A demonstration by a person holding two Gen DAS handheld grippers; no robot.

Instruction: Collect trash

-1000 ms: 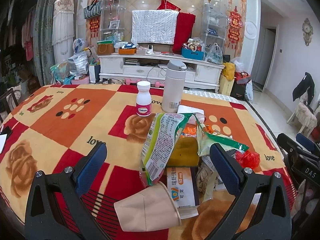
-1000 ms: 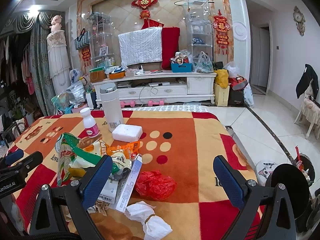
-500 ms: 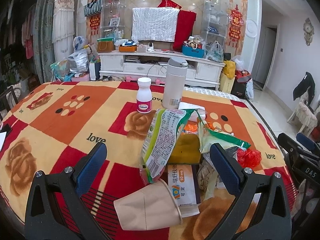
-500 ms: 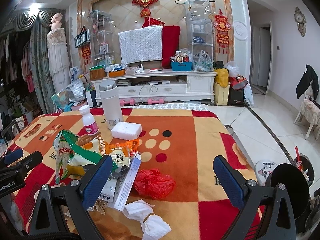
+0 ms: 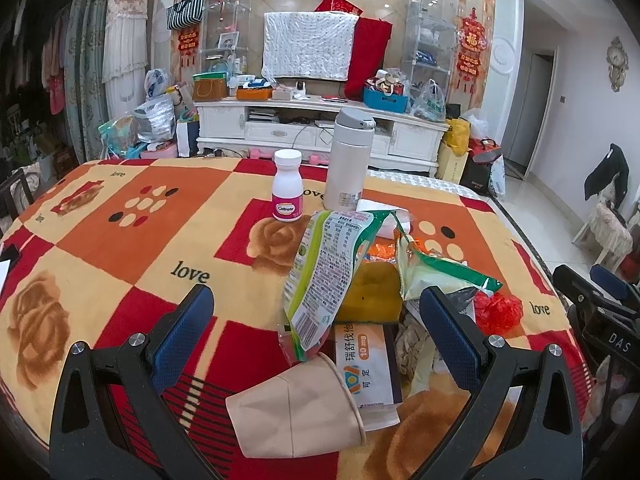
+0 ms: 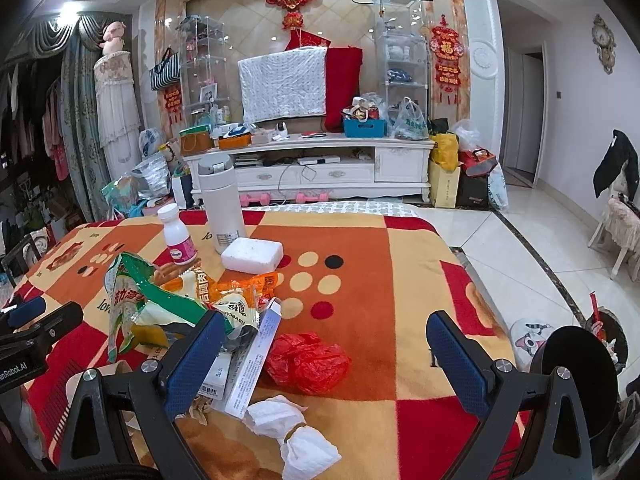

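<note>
Both tools are being held low over the near edge of the worktop (image 5: 120,248), which is covered by a patterned blanket, so that the litter is being framed between their fingers before any pick is made. The left gripper (image 5: 316,320) is being kept with its jaws spread wide and empty around a tipped paper cup (image 5: 298,412) and the flat medicine box (image 5: 366,364) it is lying against; judging by that framing, the cup is being lined up as a first item. The right gripper (image 6: 324,356) is likewise being carried wide and empty, with the crumpled red plastic bag (image 6: 308,362) and a knotted white tissue wad (image 6: 296,436) lying between its fingers.

The trash itself is being kept in one loose heap at the near right part of the worktop: a green snack wrapper (image 5: 324,268), an orange packet (image 6: 244,288), a long white carton (image 6: 256,364), crumpled paper. A yellow sponge-like block (image 5: 372,292) is being half covered by the wrappers.

As for containers, the paper cup is lying on its side, mouth toward the heap, and its inside cannot be seen. A capped pill bottle (image 5: 287,192) and a closed white flask (image 5: 349,160) are being left upright behind the pile, probably as keepers; a white foam block (image 6: 252,256) is lying beside them. A dark round bin (image 6: 572,364) is standing on the floor just off the right edge; its contents are hidden.
</note>
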